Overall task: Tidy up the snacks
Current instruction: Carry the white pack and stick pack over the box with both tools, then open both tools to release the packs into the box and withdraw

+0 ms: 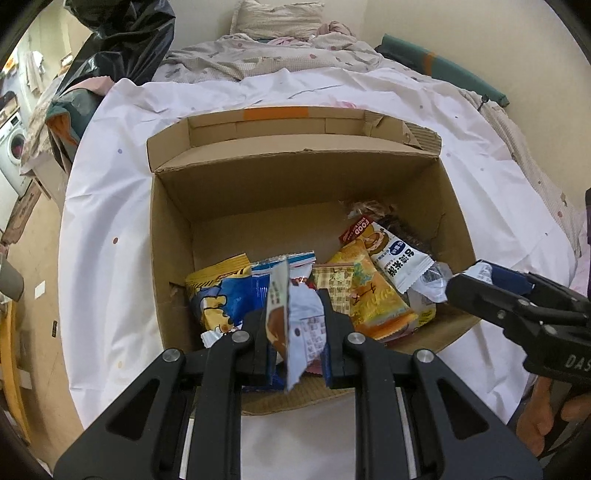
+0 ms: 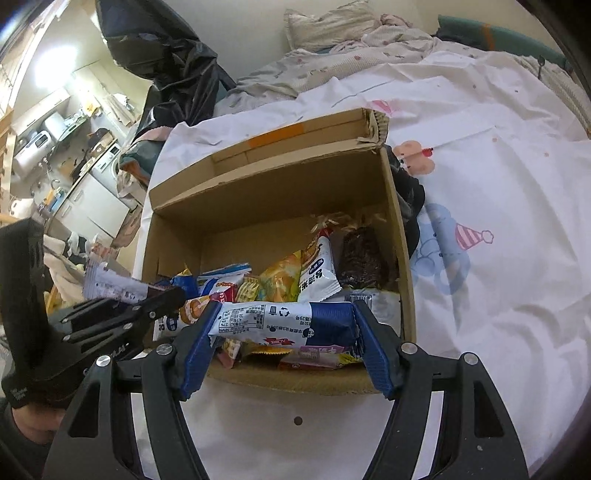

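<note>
An open cardboard box [image 1: 173, 229] [image 2: 402, 236] sits on a white sheet and holds several snack packets [image 1: 369, 295] [image 2: 280, 280]. My left gripper [image 1: 295, 332] is shut on a white snack packet with a brown picture [image 1: 299, 325], held upright over the box's near edge; it also shows in the right wrist view [image 2: 110, 286]. My right gripper [image 2: 284, 325] is shut on a blue and white snack packet [image 2: 280, 317], held flat across the jaws above the box's near right corner. It shows at the right of the left wrist view [image 1: 480, 275].
The white sheet [image 1: 110, 221] [image 2: 498, 258] covers a bed with rumpled bedding and a pillow [image 1: 277, 18] behind. A black plastic bag [image 1: 125, 40] stands at the back left. A kitchen area [image 2: 55, 147] lies beyond the bed's left edge.
</note>
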A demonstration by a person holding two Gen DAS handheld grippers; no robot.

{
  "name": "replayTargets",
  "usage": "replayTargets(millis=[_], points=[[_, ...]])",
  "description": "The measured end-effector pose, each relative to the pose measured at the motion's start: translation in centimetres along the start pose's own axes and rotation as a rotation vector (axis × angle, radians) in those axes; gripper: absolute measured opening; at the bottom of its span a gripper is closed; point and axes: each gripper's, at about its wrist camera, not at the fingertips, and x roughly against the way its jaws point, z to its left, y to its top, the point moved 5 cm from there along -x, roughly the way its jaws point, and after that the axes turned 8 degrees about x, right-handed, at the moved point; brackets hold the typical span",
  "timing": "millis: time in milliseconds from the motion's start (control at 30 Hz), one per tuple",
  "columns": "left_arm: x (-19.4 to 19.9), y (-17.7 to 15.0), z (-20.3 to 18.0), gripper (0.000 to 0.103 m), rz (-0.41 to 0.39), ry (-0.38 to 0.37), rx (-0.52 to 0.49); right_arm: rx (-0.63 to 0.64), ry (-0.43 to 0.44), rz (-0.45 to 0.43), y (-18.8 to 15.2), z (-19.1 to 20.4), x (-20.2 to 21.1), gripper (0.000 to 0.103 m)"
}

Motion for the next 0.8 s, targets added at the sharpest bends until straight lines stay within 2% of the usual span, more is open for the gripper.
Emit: replayTargets(millis=[233, 567, 600, 667, 733, 767, 800], points=[[0.4, 0.4, 0.2, 0.016, -0.027, -0.004, 0.018, -0.016, -0.001, 0.011, 0.1, 0.0, -0.6, 0.074], [0.3, 0.4, 0.0, 0.017, -0.018, -0.014, 0.02, -0.035, -0.001, 0.009, 0.1, -0.4, -0.8, 0.075], [0.4, 0.5, 0.1, 0.019, -0.02, -0.016, 0.022, -0.034, 0.0, 0.007, 0.2, -0.3, -0.8, 0.075], [0.5, 0.4, 0.0, 0.031, -0.023, -0.021, 0.026, -0.03, 0.0, 0.002, 0.2, -0.3, -0.7, 0.075], [0.7, 0.5, 0.1, 0.049, -0.034, -0.017, 0.032, -0.034, 0.008, -0.005, 0.3, -0.2, -0.6, 0.076], [0.9, 0.5, 0.2, 0.053, -0.043, -0.015, 0.035, -0.038, 0.013, -0.01, 0.3, -0.2, -0.5, 0.078], [1.1, 0.6, 0.2, 0.063, -0.05, -0.015, 0.038, -0.041, 0.014, -0.016, 0.4, -0.3, -0.4, 0.08]])
